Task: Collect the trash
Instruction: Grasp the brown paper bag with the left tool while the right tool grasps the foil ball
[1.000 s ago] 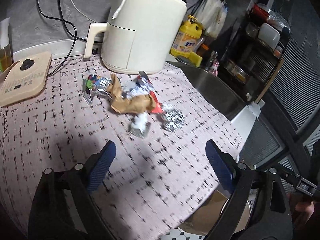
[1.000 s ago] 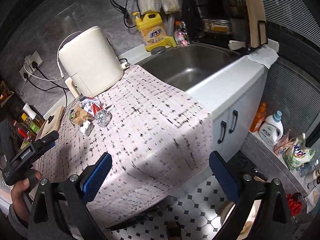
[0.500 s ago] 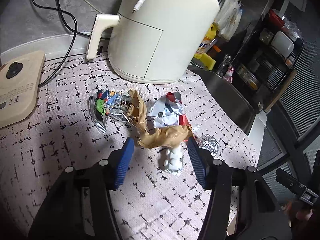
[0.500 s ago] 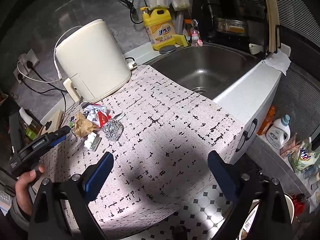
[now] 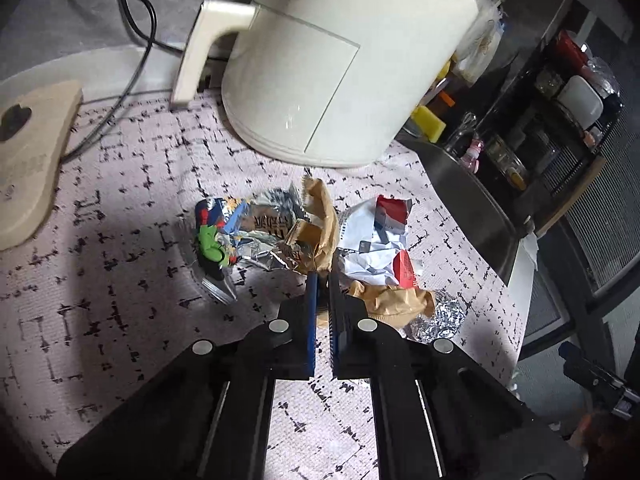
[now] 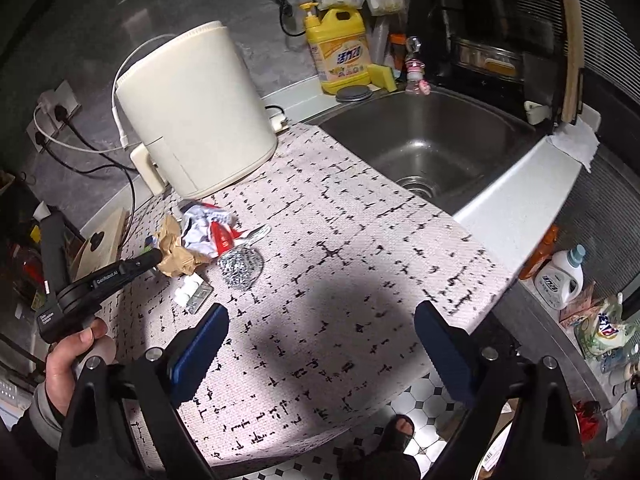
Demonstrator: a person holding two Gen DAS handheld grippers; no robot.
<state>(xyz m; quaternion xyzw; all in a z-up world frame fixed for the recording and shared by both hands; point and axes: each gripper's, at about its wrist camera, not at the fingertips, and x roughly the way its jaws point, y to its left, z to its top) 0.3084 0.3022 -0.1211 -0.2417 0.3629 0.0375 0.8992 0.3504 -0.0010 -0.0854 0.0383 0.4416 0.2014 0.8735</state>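
Left wrist view, left to right: a wooden board (image 5: 28, 160) is cut off at the left edge, and its printed marks are too blurred to read. A black cable (image 5: 132, 40) runs behind it over the patterned tabletop (image 5: 120, 320). At centre lies the trash pile — a colourful foil wrapper (image 5: 224, 232), crumpled brown paper (image 5: 320, 224), a red-and-white wrapper (image 5: 380, 236) and a foil ball (image 5: 440, 316). The foil ball is partly hidden behind a second fold of brown paper. The cream appliance (image 5: 336, 64) stands just behind the pile, and its top is cut off by the frame.

The left tongs (image 5: 323, 280) are closed to a narrow slit, with the blue pads (image 5: 312, 312) nearly together. Their tips sit at the near edge of the brown paper. A sliver of brown shows in the slit, but whether the pads truly pinch the paper cannot be told.

Right wrist view, left to right: a hand (image 6: 72, 360) holds the left tongs, whose tip meets the brown paper; the contact itself is too small to resolve. A small white packet (image 6: 192, 288) lies just in front of the pile. The right tongs (image 6: 320, 344) stand wide open with nothing between them — well apart from the pile, above bare tabletop. A steel sink (image 6: 432, 148) lies to the right, and a yellow bottle (image 6: 340, 56) stands behind it.
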